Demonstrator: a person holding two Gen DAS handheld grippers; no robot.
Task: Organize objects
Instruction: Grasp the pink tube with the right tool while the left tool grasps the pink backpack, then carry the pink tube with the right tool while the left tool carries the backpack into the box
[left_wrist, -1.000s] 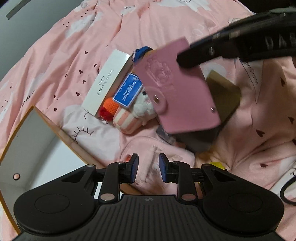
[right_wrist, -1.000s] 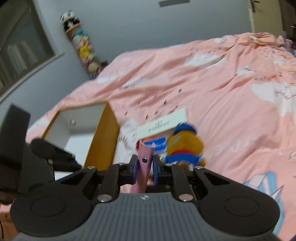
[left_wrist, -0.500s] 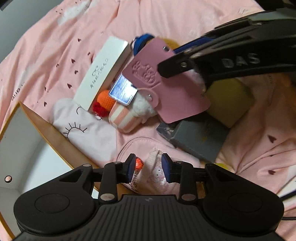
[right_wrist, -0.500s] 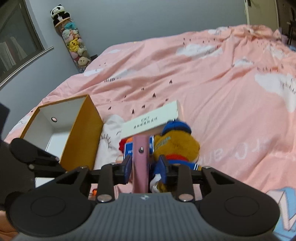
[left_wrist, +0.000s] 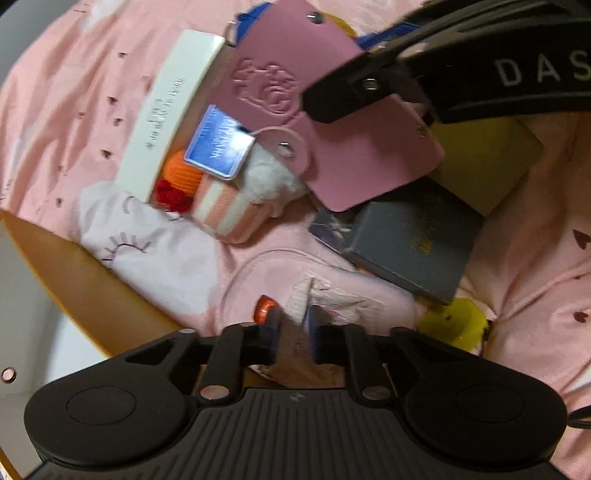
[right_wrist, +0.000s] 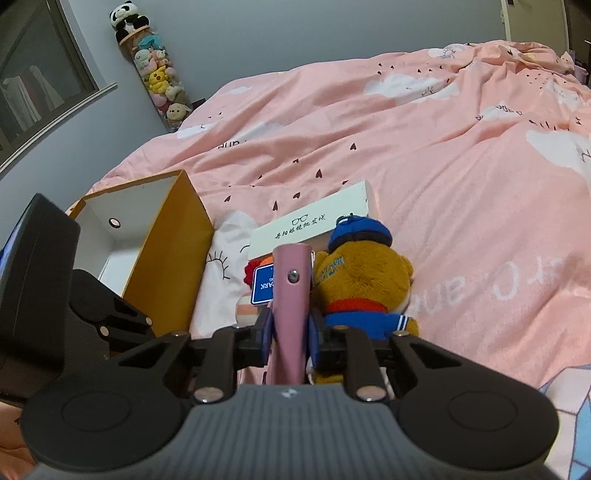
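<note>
Gripping a pink card holder (right_wrist: 291, 295) edge-on in the right gripper (right_wrist: 291, 334), fingers closed on its lower end so that the flat face stands upright and clear of the clutter beneath. Held above the pile in the left wrist view (left_wrist: 317, 107), snap tab hanging toward a striped plush (left_wrist: 236, 206) and a blue tag (left_wrist: 218, 144). Probably lifted this way to carry across to the orange box (right_wrist: 173, 254), open-topped and white inside, sitting at the left edge of the bed (right_wrist: 461, 155); that reads as the likely home for loose items, though only a guess.

Reaching low with the left gripper (left_wrist: 291, 325), fingers narrowed around a pale patterned pouch (left_wrist: 332, 299) lying on the bedding just ahead; blurred there, so cannot tell whether actually pinched or merely bracketed. Possibly positioned to collect a second item while the right one travels.

Lying in a loose cluster beside the box: a white glasses case (right_wrist: 314, 223) propped across the top, a brown bear in a blue cap (right_wrist: 365, 280) leaning against it, a grey book (left_wrist: 410, 236) under a yellow-green box (left_wrist: 491, 158), a small yellow item (left_wrist: 454, 325) partly buried in a fold. Crowded close, so lifting one risks dragging its neighbours.
</note>
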